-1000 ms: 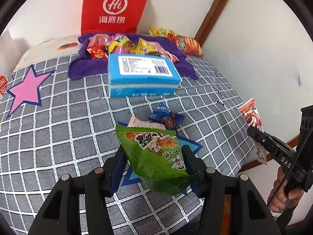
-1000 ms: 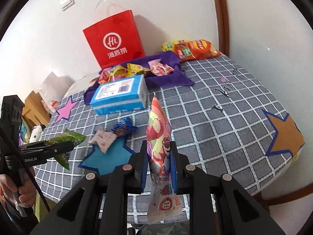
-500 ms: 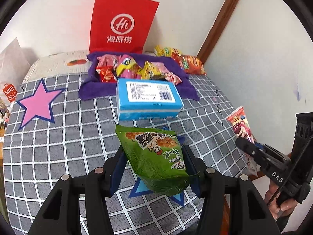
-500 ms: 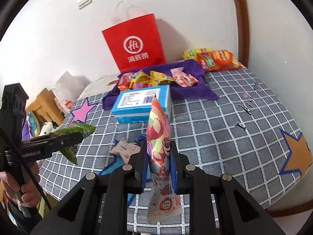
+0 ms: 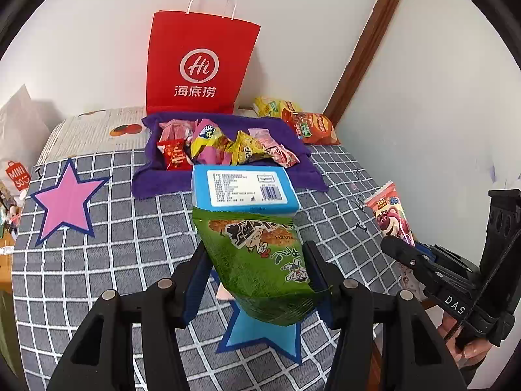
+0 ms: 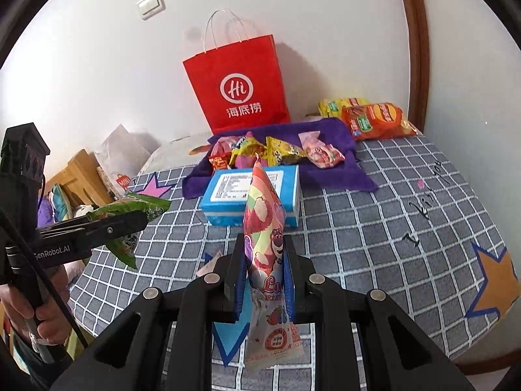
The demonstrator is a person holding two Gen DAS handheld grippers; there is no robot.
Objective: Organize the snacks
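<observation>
A: Both grippers are loaded. The left gripper (image 5: 257, 270) has its fingers pressed on the sides of the green snack bag (image 5: 260, 260), and the right gripper (image 6: 263, 277) is pinched almost flat on the pink bear packet (image 6: 265, 234). Both packs hang above the checked cover, on the near side of the blue box (image 5: 244, 192). How would you finish this?

B: I'd take the blue box as the marker. Just behind it, touching its far edge, lies the purple cloth (image 5: 302, 172) with the other small snacks piled on it; that looks like the collecting spot. Carry each pack high enough over the box that the dangling lower ends don't snag it

A: And the release?

B: Lower onto a bare patch of cloth, one hand at a time, then open. The red paper bag (image 5: 198, 65) stands behind the cloth against the wall, so stop short of it
</observation>
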